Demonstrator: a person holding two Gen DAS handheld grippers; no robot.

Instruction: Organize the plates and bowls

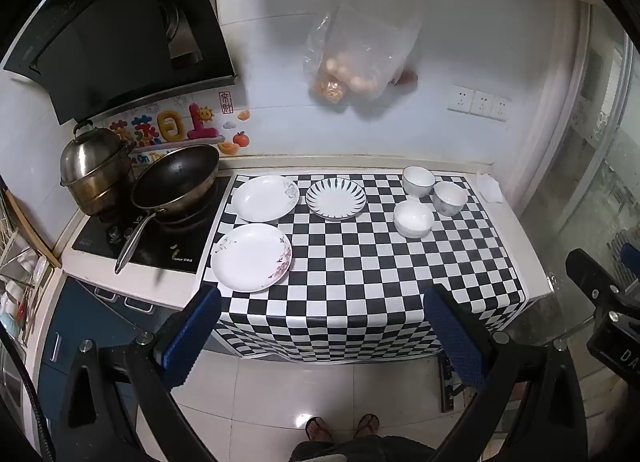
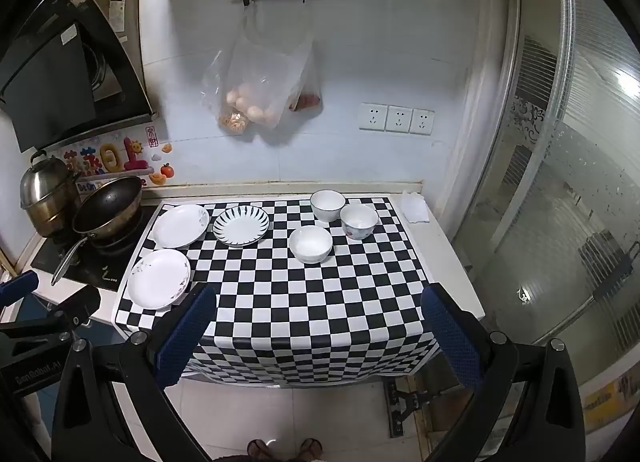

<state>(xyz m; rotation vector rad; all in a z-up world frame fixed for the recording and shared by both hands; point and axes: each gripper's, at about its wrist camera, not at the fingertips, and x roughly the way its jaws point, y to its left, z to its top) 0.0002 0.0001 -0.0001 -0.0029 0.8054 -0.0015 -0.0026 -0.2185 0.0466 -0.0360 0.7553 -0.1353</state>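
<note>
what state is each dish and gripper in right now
left gripper: open, empty
right gripper: open, empty
three plates: upright, separate, unstacked
three bowls: upright, separate, unstacked
wok: on stove
steamer pot: lidded

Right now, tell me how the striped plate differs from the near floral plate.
The striped plate has dark radial rim stripes; the near floral plate is white with sprigs at its edges. The striped plate sits farther back, mid-cloth; the floral plate lies at the cloth's near-left corner. Both lie flat, empty.
</note>
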